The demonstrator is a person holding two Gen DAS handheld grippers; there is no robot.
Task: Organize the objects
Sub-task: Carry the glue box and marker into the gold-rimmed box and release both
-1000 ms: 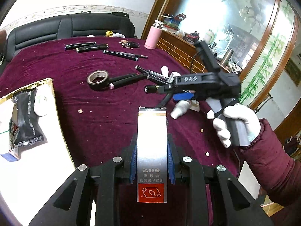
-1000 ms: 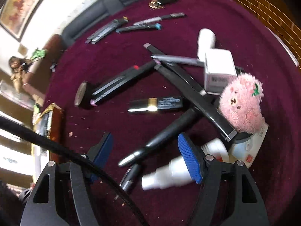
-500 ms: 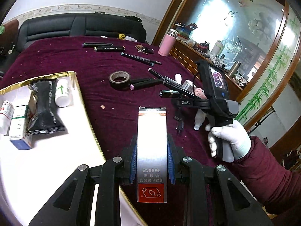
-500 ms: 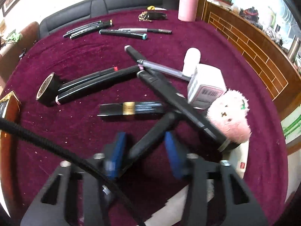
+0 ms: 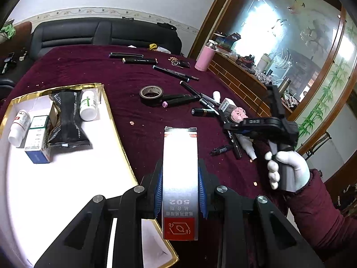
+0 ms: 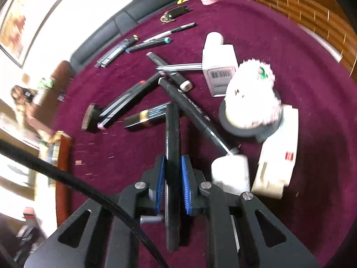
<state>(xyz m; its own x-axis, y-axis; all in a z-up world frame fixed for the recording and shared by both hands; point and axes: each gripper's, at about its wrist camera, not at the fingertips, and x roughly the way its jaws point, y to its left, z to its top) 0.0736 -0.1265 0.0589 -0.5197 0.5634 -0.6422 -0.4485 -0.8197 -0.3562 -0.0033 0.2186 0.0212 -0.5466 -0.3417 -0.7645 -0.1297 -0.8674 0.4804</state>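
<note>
Between the blue pads of the right tool (image 6: 173, 185), a black marker (image 6: 172, 147) stands clamped; the jaws have just been closing and now press it on both sides, gripping it near its middle with long ends free either way. That could go wrong: the far end lies close against a black pen (image 6: 196, 116) and a gold-banded tube (image 6: 147, 117), so a careless lift may drag or flick them, and the marker may pivot in the pads. The left tool (image 5: 180, 188) is nearly closed on a tall silver glue box (image 5: 180, 178), pinched low on its sides; being held only there, it could tip or slide out if swung quickly.

Around the marker, on the maroon surface (image 6: 290, 44), sit a pink plush ball (image 6: 252, 98) on a dark ring, a white carton (image 6: 219, 69), a white spray bottle (image 6: 231, 174) just beside the right tool, and a tape roll (image 5: 151, 95). A white gold-edged tray (image 5: 116, 120) at the left tool's side already carries bottles, a small box and a black pouch (image 5: 68, 120); the glue box hangs near its edge. Crossing tools could collide on the way there.
</note>
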